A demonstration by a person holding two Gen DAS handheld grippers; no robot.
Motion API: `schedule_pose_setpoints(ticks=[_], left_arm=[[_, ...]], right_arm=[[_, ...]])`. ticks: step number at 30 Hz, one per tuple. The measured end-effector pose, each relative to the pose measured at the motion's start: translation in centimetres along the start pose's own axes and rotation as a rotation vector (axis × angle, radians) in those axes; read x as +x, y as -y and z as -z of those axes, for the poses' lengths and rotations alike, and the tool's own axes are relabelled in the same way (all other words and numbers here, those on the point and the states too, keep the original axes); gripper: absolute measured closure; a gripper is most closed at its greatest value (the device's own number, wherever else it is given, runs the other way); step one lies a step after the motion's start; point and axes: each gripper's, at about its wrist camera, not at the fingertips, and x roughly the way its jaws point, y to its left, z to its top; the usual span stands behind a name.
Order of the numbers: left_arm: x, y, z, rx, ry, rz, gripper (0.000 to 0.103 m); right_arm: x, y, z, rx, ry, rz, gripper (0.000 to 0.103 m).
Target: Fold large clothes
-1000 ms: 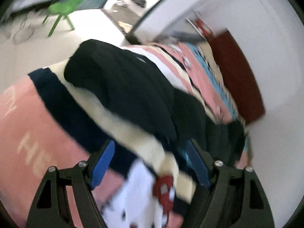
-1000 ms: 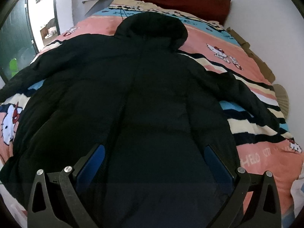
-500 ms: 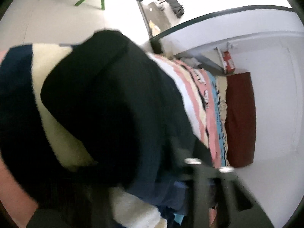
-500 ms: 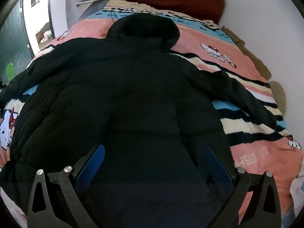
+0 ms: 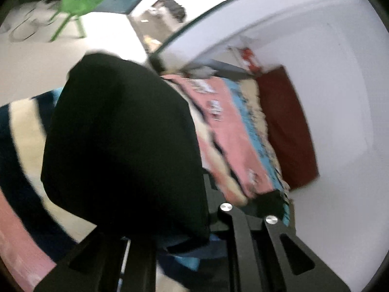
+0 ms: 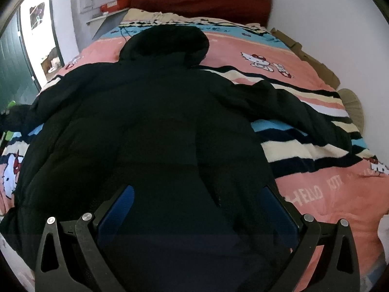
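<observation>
Bedroom, pink striped cartoon-print blanket [image 6: 255, 48] across the bed. Item: black hooded padded coat [image 6: 150, 126], spread flat, hood at 12 o'clock, sleeves at 3 and 9. Risk, we judge: bulky sleeve slipping free, since padding resists a pinch. Left gripper [image 5: 184, 241]: sleeve bunched at its jaws; opening we cannot tell, blurred. Right gripper [image 6: 197, 209]: spread wide over the hem, holding nothing.

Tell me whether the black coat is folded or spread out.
Spread out: the black coat lies flat on the bed, hood toward the headboard, right sleeve stretched sideways.
</observation>
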Motion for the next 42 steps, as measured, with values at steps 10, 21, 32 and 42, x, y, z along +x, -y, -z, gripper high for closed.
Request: schedule_pose_setpoints(ticks=[10, 21, 32, 42], left_arm=[[1.2, 18.8, 7.6, 0.324, -0.062, 0.129, 0.091], [8.9, 32.7, 22.7, 0.581, -0.259, 0.142, 0.091], [21.1, 33.7, 39.6, 0.773, -0.465, -0.01, 0.091], [23.3, 31.4, 47.5, 0.888, -0.553, -0.094, 0.07]], right_arm=[[-1.7, 6.8, 0.9, 0.061, 0.091, 0.007, 0.001], [-2.8, 15.6, 2.5, 0.206, 0.146, 0.056, 0.001], [-2.1, 20.9, 3.9, 0.299, 0.153, 0.111, 0.001], [0.6, 21.9, 3.6, 0.317, 0.11, 0.108, 0.001]])
